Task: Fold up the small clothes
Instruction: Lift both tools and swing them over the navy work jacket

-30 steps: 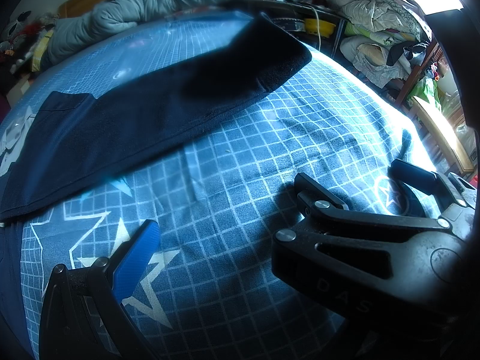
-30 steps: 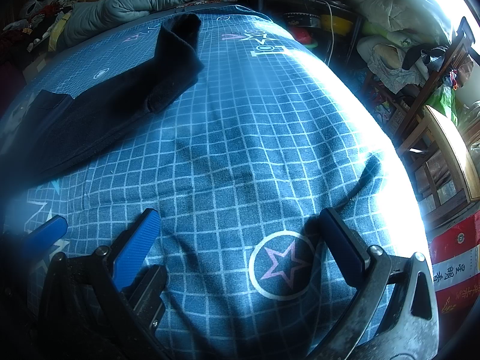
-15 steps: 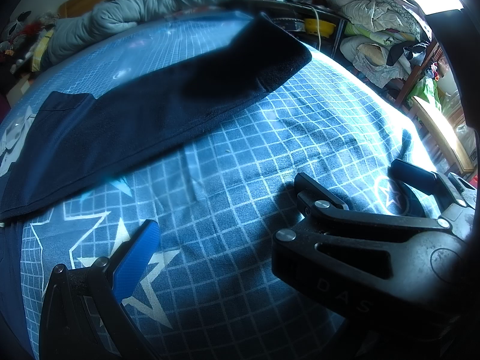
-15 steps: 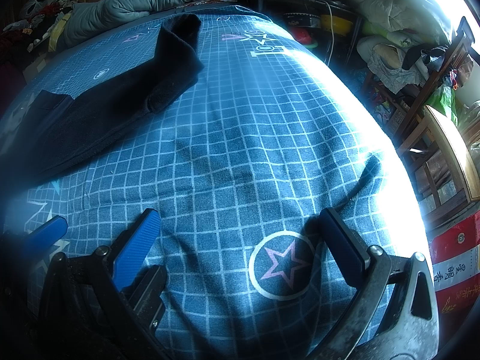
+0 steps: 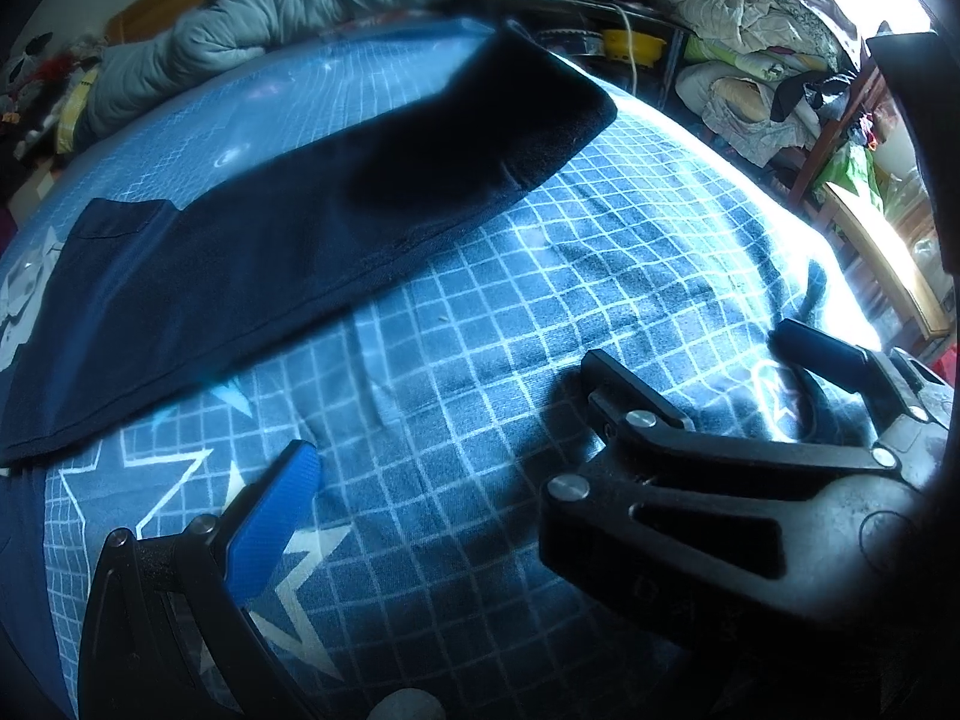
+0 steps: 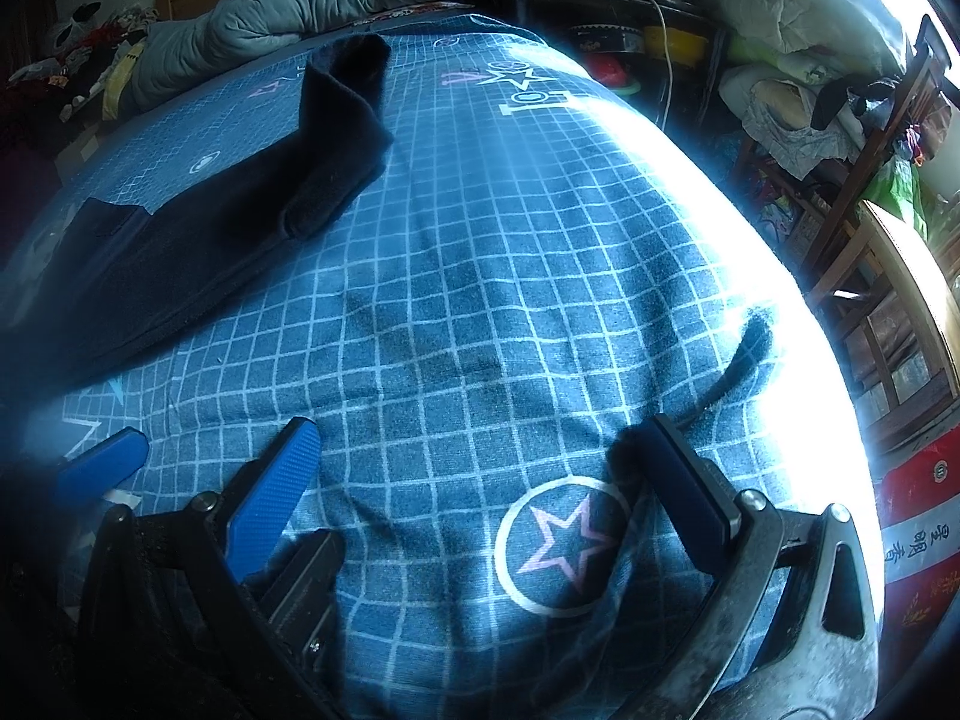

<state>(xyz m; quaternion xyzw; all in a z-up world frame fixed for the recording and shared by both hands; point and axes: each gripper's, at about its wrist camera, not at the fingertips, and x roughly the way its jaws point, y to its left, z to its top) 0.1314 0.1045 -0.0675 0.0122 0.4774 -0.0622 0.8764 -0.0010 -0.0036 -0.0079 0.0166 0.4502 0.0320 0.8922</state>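
Lying flat, folded lengthwise: dark navy garment point(image 5: 288, 240).

Matt dark cloth garment point(image 5: 288, 240), woven bedsheet point(image 5: 540, 312)

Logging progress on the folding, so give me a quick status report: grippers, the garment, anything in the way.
Left gripper open, empty. Right gripper open, empty, low over the bedspread. Dark garment lies stretched out, far end doubled over, untouched. Nothing between grippers and it.

Navy garment point(image 5: 288, 240) on blue white-gridded bedspread point(image 5: 480, 360).
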